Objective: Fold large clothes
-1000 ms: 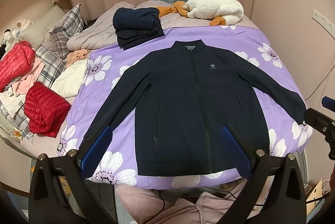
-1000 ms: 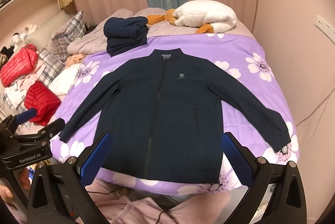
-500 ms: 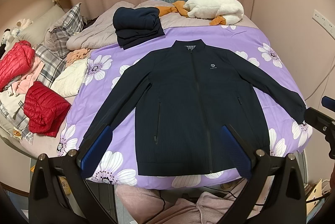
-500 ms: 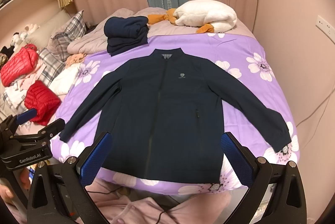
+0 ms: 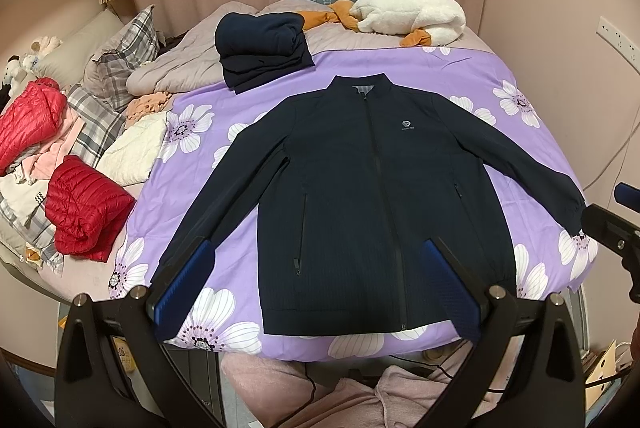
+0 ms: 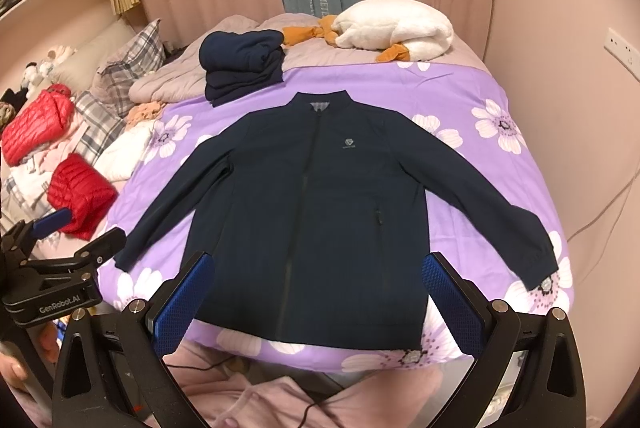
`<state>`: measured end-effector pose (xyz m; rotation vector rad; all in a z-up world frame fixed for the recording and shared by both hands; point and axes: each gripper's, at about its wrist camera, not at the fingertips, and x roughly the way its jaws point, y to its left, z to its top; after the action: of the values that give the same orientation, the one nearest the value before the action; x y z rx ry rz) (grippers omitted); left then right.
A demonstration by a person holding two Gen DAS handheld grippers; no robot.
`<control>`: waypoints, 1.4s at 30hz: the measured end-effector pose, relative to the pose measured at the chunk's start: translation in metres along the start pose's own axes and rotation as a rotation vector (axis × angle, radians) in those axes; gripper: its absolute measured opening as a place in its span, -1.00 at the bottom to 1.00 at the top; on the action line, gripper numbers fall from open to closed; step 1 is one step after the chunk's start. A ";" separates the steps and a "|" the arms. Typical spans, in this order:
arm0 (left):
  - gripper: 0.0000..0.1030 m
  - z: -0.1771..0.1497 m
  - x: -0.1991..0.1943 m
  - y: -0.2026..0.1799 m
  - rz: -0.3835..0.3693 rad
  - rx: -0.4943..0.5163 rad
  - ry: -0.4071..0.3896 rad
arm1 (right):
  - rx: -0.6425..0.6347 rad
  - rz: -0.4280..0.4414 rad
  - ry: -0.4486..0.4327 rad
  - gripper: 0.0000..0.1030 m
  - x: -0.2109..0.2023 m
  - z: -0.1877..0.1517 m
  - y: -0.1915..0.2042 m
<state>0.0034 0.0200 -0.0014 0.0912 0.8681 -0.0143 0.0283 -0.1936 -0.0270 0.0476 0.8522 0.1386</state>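
Observation:
A navy zip jacket [image 5: 372, 196] lies flat and face up on the purple flowered bedspread [image 5: 472, 76], sleeves spread out to both sides, hem toward me. It shows in the right wrist view too [image 6: 320, 212]. My left gripper [image 5: 316, 288] is open and empty, held above the jacket's hem near the foot of the bed. My right gripper [image 6: 316, 300] is open and empty, also above the hem. Each gripper shows at the edge of the other's view: the right one [image 5: 616, 228], the left one [image 6: 60, 268].
A stack of folded navy clothes [image 5: 260, 48] sits behind the jacket's collar. A white plush with orange parts [image 5: 408, 16] lies at the back. Red down jackets [image 5: 84, 212], plaid fabric and other clothes pile on the left. A pink garment and a cable lie below the bed's foot [image 5: 360, 388].
Nothing has visibly moved apart from a very slight shift of the views; the jacket lies as before and both grippers stay open.

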 end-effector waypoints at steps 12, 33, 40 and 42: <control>1.00 -0.013 0.048 0.024 -0.148 -0.180 0.011 | 0.119 0.185 -0.051 1.00 0.027 -0.025 -0.049; 1.00 -0.005 0.170 -0.022 -0.402 -0.234 -0.070 | 0.772 0.095 -0.206 1.00 0.193 -0.114 -0.256; 1.00 0.015 0.187 -0.042 -0.323 -0.150 -0.081 | 0.966 0.005 -0.282 1.00 0.220 -0.124 -0.300; 1.00 0.020 0.190 -0.043 -0.328 -0.151 -0.081 | 0.986 -0.050 -0.354 1.00 0.215 -0.119 -0.304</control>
<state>0.1391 -0.0198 -0.1369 -0.1926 0.7931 -0.2575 0.1096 -0.4662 -0.2951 0.9463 0.4977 -0.3414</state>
